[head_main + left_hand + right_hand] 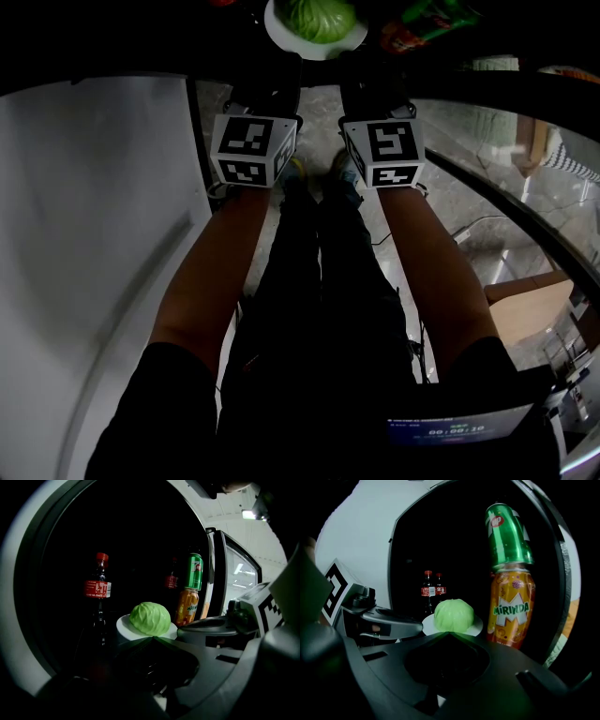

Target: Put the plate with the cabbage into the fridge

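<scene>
A pale green cabbage [319, 17] lies on a white plate [281, 36] at the top of the head view, inside the dark fridge. My left gripper [278, 73] and right gripper [361, 73] reach side by side to the plate's near rim. In the left gripper view the jaws of the left gripper [151, 638] come together in a point at the edge of the plate [123, 625], just below the cabbage [150, 618]. The right gripper [449, 633] meets the plate [476, 627] the same way, under the cabbage [453, 615]. Both look shut on the rim.
A cola bottle [97, 588] stands left of the plate in the fridge. A green can [506, 534] sits on top of an orange Mirinda can [510, 609] to the plate's right. The open white fridge door [94, 234] is on my left. The person's legs are below.
</scene>
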Available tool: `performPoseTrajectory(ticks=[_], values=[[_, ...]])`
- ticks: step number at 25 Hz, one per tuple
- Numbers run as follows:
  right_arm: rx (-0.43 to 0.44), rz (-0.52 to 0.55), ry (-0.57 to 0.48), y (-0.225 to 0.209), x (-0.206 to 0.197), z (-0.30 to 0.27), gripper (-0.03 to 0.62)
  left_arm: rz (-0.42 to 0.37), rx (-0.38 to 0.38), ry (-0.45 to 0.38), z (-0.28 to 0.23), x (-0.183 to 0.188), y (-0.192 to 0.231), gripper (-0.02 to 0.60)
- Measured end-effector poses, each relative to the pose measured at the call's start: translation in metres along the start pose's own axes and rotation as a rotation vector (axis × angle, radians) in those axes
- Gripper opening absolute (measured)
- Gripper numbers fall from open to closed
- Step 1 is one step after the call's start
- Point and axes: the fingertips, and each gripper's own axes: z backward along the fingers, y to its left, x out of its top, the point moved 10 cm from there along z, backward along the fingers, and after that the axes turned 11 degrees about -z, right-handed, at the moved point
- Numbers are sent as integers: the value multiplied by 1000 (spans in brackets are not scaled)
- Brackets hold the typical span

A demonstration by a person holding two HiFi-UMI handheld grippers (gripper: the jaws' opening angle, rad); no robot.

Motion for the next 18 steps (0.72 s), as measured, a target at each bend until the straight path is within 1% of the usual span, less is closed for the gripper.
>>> performPoseTrajectory(ticks=[7,13,18], values=[[10,-7,-6,-3,2,-4,5,20,13,10,-4,2,1,2],[24,-19,11,-5,2,-7,5,29,8,22,-7,-1,3,2],[23,-24,-8,-4,8,-3,5,14,13,7,-3,6,5,2]])
